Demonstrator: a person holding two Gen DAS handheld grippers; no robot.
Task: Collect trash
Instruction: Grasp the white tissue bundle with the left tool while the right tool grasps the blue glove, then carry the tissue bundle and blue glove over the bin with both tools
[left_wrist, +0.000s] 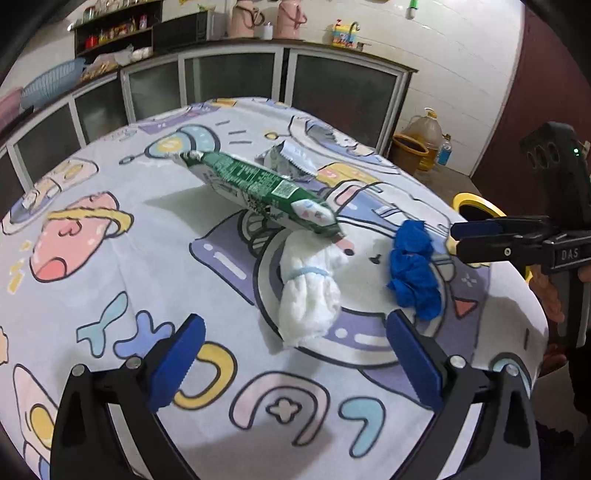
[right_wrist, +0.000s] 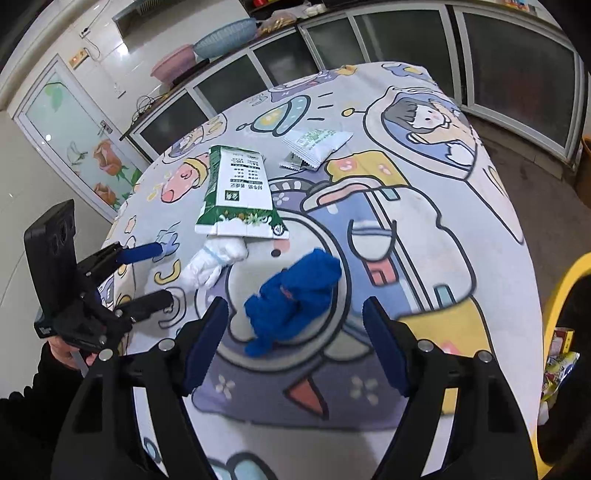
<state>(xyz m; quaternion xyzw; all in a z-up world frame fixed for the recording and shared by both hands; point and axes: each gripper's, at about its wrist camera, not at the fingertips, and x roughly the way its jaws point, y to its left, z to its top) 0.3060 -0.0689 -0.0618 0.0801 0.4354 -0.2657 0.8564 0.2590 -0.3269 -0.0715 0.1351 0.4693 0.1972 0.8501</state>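
On the cartoon-print tablecloth lie a crumpled white tissue (left_wrist: 308, 295) (right_wrist: 216, 260), a crumpled blue glove (left_wrist: 415, 267) (right_wrist: 293, 297), a green and white snack bag (left_wrist: 258, 188) (right_wrist: 240, 192) and a small white wrapper (left_wrist: 288, 158) (right_wrist: 317, 142). My left gripper (left_wrist: 295, 360) (right_wrist: 159, 273) is open, just short of the tissue. My right gripper (right_wrist: 295, 343) (left_wrist: 456, 238) is open, its jaws either side of the near end of the blue glove, above the cloth.
A yellow bin (left_wrist: 476, 208) (right_wrist: 561, 295) stands beside the table's right edge with wrappers in it. Low cabinets (left_wrist: 229, 79) run behind the table. An oil jug (left_wrist: 424, 138) and a bucket stand on the floor at the far right.
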